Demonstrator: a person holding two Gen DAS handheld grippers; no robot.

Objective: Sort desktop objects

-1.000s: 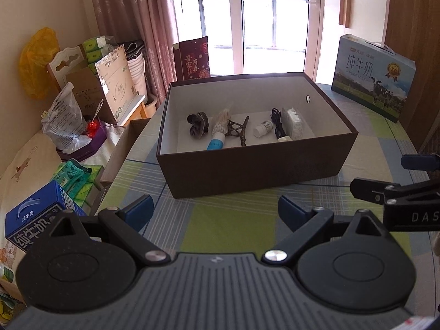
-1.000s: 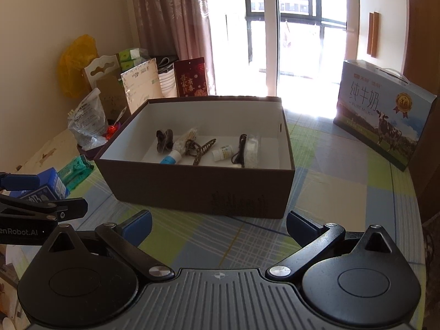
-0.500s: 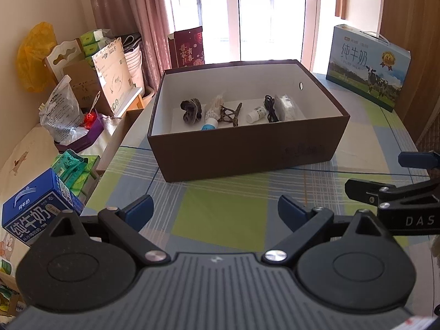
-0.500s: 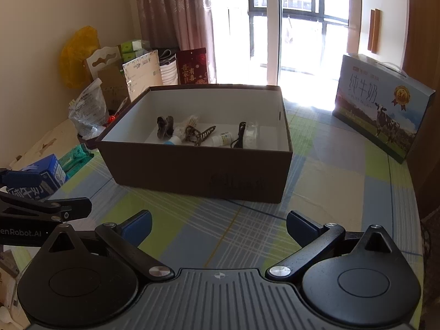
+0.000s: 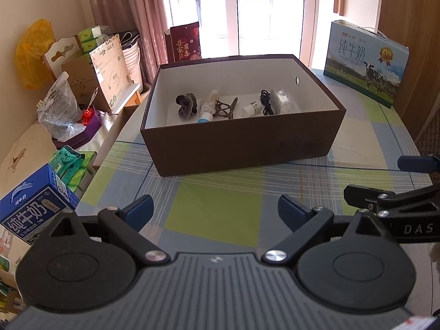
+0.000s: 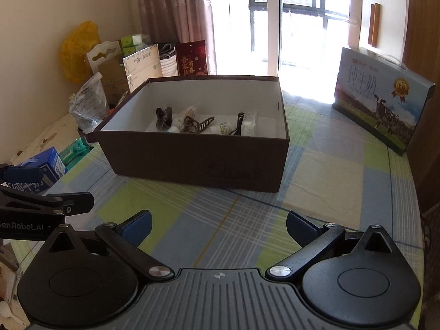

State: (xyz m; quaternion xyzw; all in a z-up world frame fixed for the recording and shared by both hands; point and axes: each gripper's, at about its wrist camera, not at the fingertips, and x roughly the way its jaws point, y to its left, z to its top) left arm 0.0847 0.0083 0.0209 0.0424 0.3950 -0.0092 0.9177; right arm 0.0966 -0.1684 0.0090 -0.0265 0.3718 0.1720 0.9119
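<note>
Checked tablecloth (image 5: 214,214) in green, blue and cream covers the table before a bright window. Brown box (image 5: 247,148), open-topped with a pale interior, stands near the table's middle, well apart from both grippers. Along its floor lie, left to right, a dark hair clip (image 5: 186,106), a tube with a blue cap (image 5: 205,116), a brown claw clip (image 5: 225,107), a small white bottle (image 5: 252,108), a black cable (image 5: 265,101) and a clear packet (image 5: 283,104) (contents not legible). Left gripper (image 5: 216,211) and right gripper (image 6: 218,225) hover low over the bare cloth, jaws spread wide, nothing between them. A milk carton (image 5: 364,63) stands at the far right.
</note>
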